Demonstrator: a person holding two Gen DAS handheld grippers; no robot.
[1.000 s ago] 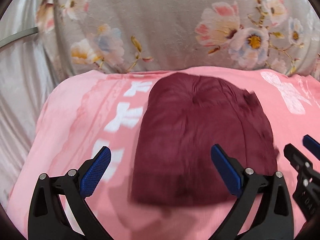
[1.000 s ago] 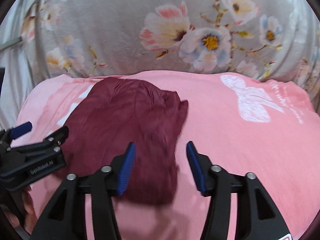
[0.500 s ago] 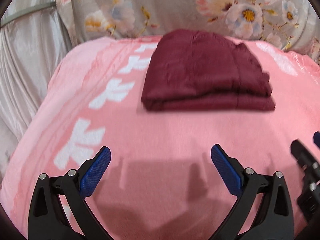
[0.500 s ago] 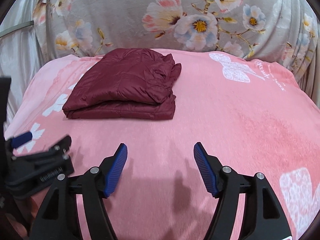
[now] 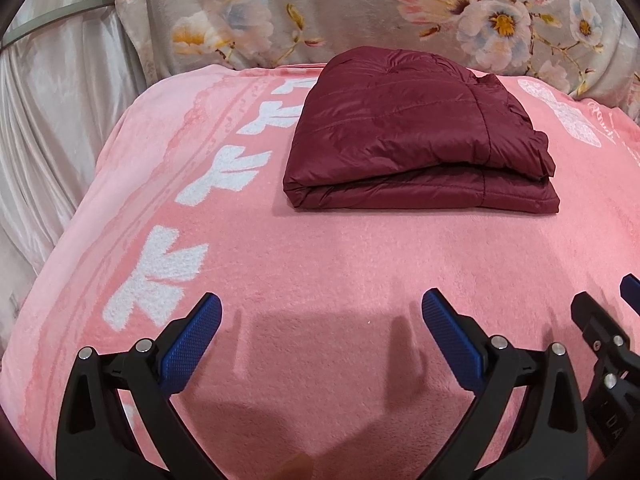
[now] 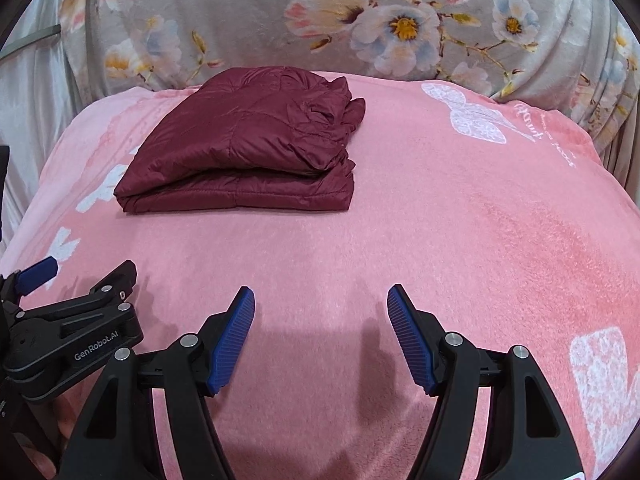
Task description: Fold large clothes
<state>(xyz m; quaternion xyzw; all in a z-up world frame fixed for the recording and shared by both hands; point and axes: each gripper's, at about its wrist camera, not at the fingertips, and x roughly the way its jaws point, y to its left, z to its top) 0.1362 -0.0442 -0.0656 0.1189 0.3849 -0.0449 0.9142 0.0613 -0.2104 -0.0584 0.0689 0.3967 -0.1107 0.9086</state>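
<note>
Fold complete: jacket (image 5: 420, 140) lies stacked near the blanket's (image 5: 340, 260) far edge.
I hold left gripper (image 5: 320, 332) and right gripper (image 6: 320, 332) with jaws open, empty; I judge only withdrawal remains.

A maroon quilted jacket (image 5: 416, 140) lies folded into a flat rectangular stack on the pink blanket (image 5: 320, 272).

This is a home bedroom or living room. A plush pink blanket (image 5: 320, 264) with white bow prints covers a soft bed or couch, a grey floral throw (image 6: 360, 20) drapes the backrest behind it, and a satin curtain (image 5: 52, 92) hangs at the left.
</note>
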